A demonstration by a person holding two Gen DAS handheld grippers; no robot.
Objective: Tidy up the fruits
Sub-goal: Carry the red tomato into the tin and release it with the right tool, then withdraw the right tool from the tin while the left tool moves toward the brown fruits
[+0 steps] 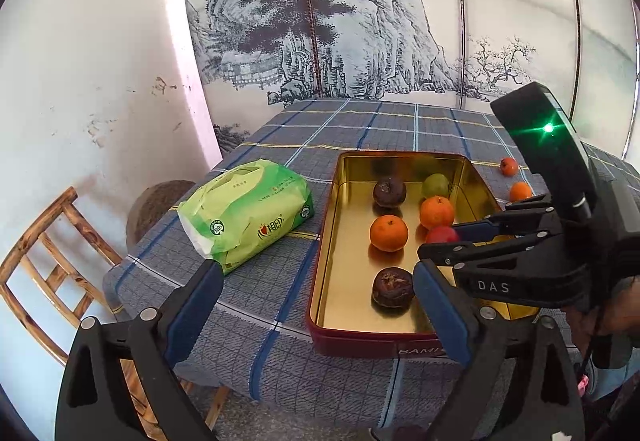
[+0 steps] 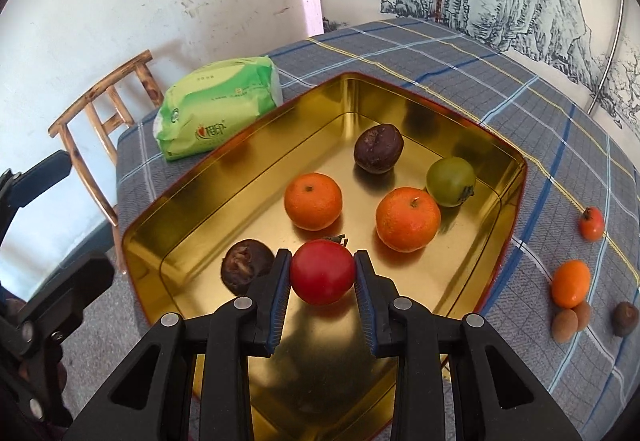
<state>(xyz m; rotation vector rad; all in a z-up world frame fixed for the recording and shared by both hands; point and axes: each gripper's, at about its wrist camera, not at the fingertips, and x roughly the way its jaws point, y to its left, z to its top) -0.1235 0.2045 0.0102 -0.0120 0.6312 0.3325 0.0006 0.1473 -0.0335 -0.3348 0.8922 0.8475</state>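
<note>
A gold-lined tin tray (image 2: 460, 129) sits on the plaid tablecloth. In it lie two oranges (image 2: 313, 201) (image 2: 407, 219), a green fruit (image 2: 450, 181) and two dark brown fruits (image 2: 378, 148) (image 2: 246, 265). My right gripper (image 2: 322, 273) is shut on a red tomato (image 2: 322, 271) and holds it above the tray's near end; it shows in the left wrist view (image 1: 460, 237) too. My left gripper (image 1: 316, 289) is open and empty, over the tray's (image 1: 332, 225) near left edge.
A green tissue pack (image 1: 248, 213) lies left of the tray. On the cloth right of the tray lie a small red-orange fruit (image 2: 591, 223), an orange (image 2: 571, 283), two tan fruits (image 2: 565, 325) and a dark one (image 2: 625, 318). A wooden chair (image 1: 52, 273) stands left.
</note>
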